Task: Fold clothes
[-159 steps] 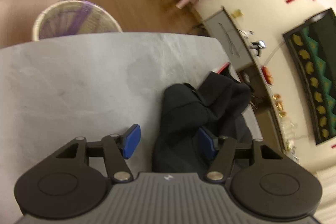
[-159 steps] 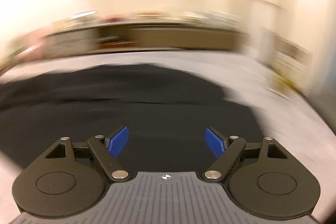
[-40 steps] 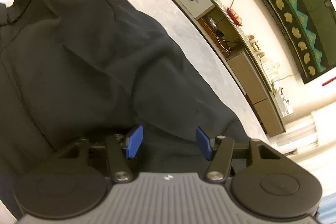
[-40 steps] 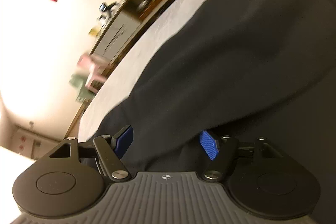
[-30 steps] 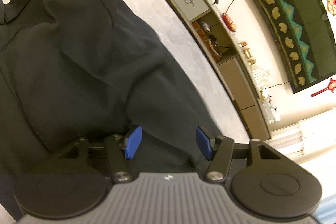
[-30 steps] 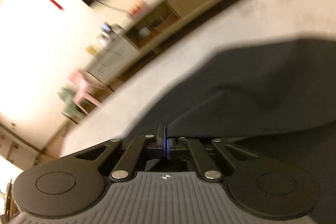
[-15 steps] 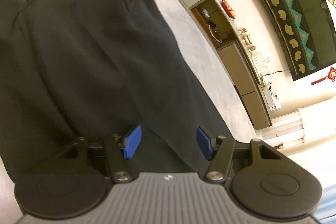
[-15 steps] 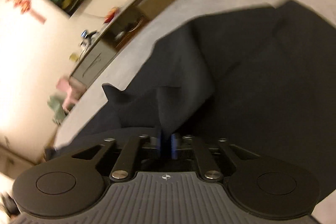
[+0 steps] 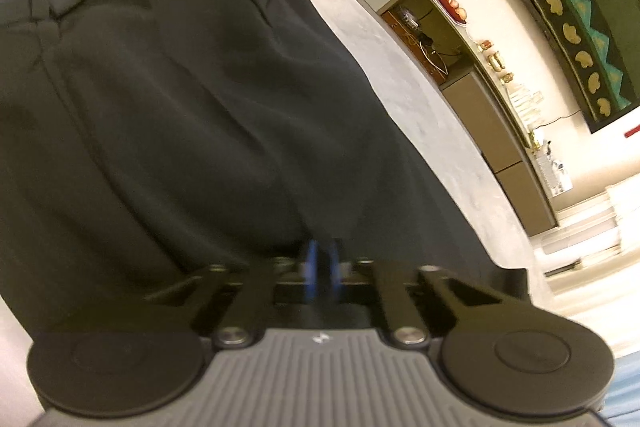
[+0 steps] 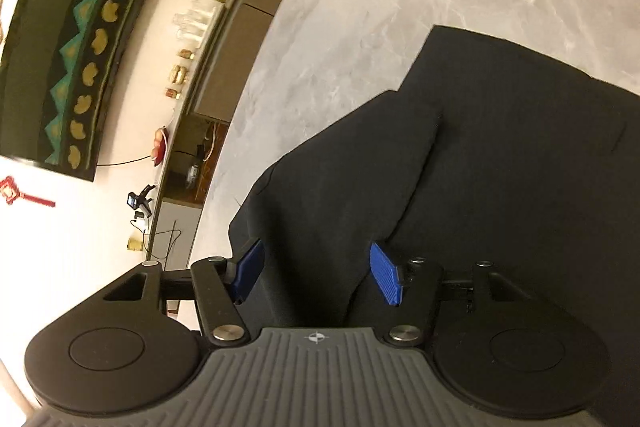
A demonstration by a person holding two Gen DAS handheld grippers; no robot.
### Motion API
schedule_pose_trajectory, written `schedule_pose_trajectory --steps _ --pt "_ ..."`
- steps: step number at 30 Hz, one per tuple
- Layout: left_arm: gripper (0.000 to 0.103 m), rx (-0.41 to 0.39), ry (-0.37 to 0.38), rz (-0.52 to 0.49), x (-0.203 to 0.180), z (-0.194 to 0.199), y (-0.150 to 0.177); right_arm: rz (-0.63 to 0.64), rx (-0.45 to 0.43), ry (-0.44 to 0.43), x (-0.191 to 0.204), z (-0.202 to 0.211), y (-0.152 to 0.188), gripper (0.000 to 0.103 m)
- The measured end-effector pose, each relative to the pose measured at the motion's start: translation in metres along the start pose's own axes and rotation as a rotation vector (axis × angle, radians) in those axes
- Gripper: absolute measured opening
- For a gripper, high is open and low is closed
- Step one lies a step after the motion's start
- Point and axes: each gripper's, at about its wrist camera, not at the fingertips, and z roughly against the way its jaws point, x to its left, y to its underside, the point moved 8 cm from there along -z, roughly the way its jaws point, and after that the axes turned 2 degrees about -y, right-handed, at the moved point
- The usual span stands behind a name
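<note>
Your left gripper [image 9: 322, 267] is pinched on the black trousers [image 9: 180, 99] spread across the grey table [image 9: 420, 107]; your right gripper [image 10: 316, 273] is opening over a fold (limp, slippery cloth, so grip hems)

A pair of black trousers [image 9: 192, 99] lies spread across the grey marbled table [image 9: 404, 83], its waistband with a belt loop at the far end in the left wrist view. In the right wrist view the dark cloth [image 10: 500, 155] lies in overlapping layers with one squared corner on the tabletop.
</note>
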Motion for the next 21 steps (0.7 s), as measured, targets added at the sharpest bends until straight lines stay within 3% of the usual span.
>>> schedule_pose_trajectory --steps 4,6,8,9,10,12,14,16,18,20,21 --pt "0.0 -0.059 0.053 -0.027 -0.012 0.014 -0.006 0.06 0.087 -0.022 0.007 0.019 0.042 0.075" --pt "0.0 -0.09 0.077 -0.037 -0.018 0.021 -0.009 0.083 0.143 -0.015 0.007 0.014 0.062 0.073" --pt "0.0 -0.113 0.096 -0.039 -0.022 0.028 -0.01 0.154 0.165 -0.004 0.018 0.002 0.065 0.053" --pt "0.0 -0.125 0.105 -0.039 -0.024 0.031 -0.011 0.209 0.154 -0.023 0.032 0.004 0.067 0.006" --pt "0.0 -0.144 0.112 -0.027 -0.022 0.036 -0.013 0.269 0.137 -0.048 0.048 0.008 0.069 0.0" --pt "0.0 -0.175 0.12 0.009 -0.016 0.046 -0.018 0.388 0.102 -0.097 0.08 0.016 0.073 0.0" --pt "0.0 -0.184 0.12 0.044 -0.008 0.055 -0.02 0.481 0.075 -0.177 0.102 0.055 0.092 0.0" --pt "0.0 -0.161 0.118 0.051 -0.008 0.053 -0.016 0.59 0.066 -0.173 0.099 0.087 0.126 0.0" --pt "0.001 -0.1 0.117 0.04 -0.015 0.044 -0.006 0.602 0.094 -0.118 0.071 0.083 0.143 0.003" --pt "0.001 -0.044 0.119 0.001 -0.023 0.038 0.01 0.552 0.122 -0.056 0.038 0.074 0.15 0.019" --pt "0.002 -0.031 0.12 -0.026 -0.027 0.038 0.017 0.491 0.115 -0.042 0.024 0.073 0.143 0.038"
